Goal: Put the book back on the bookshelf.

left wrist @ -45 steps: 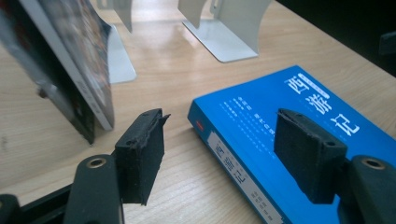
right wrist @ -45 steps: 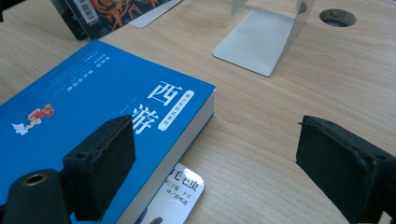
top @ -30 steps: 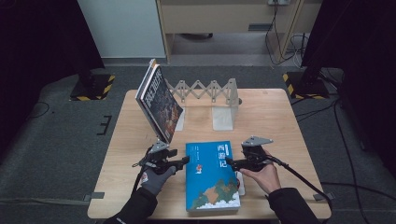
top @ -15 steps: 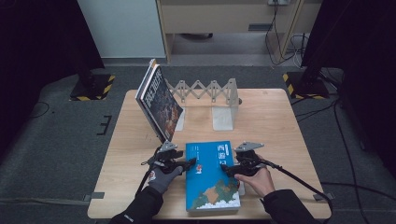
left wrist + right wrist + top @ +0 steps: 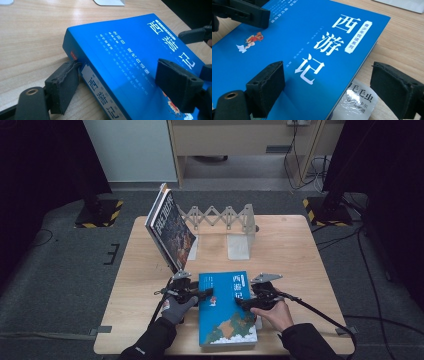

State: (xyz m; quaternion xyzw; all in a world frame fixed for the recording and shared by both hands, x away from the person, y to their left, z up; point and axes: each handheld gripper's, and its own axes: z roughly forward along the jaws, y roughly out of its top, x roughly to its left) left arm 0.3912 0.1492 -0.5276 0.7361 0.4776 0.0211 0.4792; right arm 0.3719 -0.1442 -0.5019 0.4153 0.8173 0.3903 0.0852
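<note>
The blue book (image 5: 227,307) lies flat near the table's (image 5: 300,250) front edge. The left gripper (image 5: 120,75), its jaws just opened, straddles the spine; the right gripper (image 5: 334,92) is spread across the opposite edge, nothing clamped. Both edges should be gripped evenly before lifting.

Blue book (image 5: 140,65): lower end cut off at 6 o'clock in both gripper views. Beneath it, a glossy white book (image 5: 359,100), mostly covered, title partly legible.

both grippers (image 5: 206,294) (image 5: 245,302) level, jaws apart, left's just widened.
</note>
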